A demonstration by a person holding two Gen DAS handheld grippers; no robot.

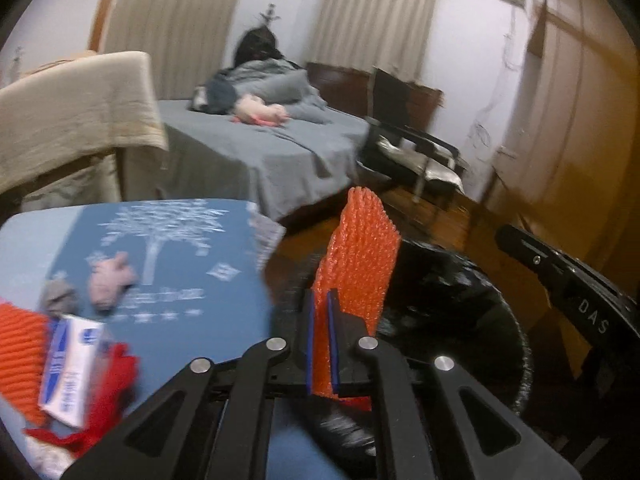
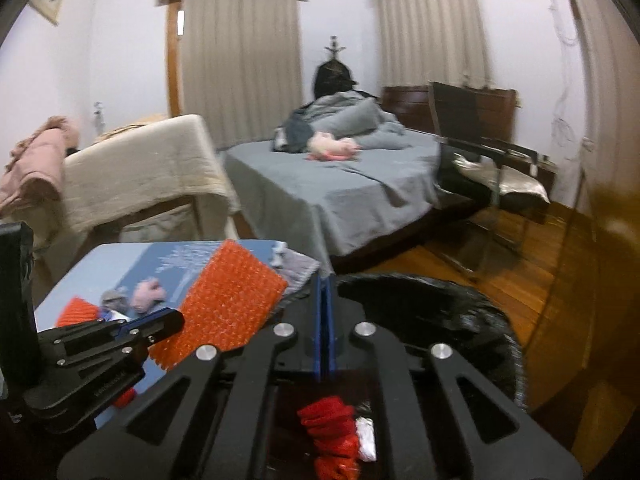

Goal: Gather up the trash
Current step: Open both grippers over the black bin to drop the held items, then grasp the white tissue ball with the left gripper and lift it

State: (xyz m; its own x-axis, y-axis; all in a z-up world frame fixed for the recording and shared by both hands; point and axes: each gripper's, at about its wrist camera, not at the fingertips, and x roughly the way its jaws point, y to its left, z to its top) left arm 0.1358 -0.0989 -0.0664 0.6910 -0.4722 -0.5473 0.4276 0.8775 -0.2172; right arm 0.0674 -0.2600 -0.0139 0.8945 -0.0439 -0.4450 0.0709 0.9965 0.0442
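Observation:
My left gripper (image 1: 322,298) is shut on an upright sheet of orange bubble wrap (image 1: 356,248), held beside the rim of a black-lined bin (image 1: 516,344). The right wrist view shows the same gripper (image 2: 174,320) with the bubble wrap (image 2: 232,300) over the blue table's corner. My right gripper (image 2: 325,280) is shut over the bin (image 2: 420,308), with nothing showing between its blue pads. It also appears as a black arm (image 1: 506,236) at the right of the left wrist view. A red and white crumpled piece (image 2: 332,432) shows below its frame; I cannot tell whether it is held.
The blue table (image 1: 168,240) carries a pink wad (image 1: 110,280), a grey wad (image 1: 58,300), a white-blue box (image 1: 68,364), a red scrap (image 1: 108,392) and more orange wrap (image 1: 16,352). Beyond stand a bed (image 2: 340,188), a covered chair (image 2: 140,176) and a metal chair (image 2: 492,168) on the wood floor.

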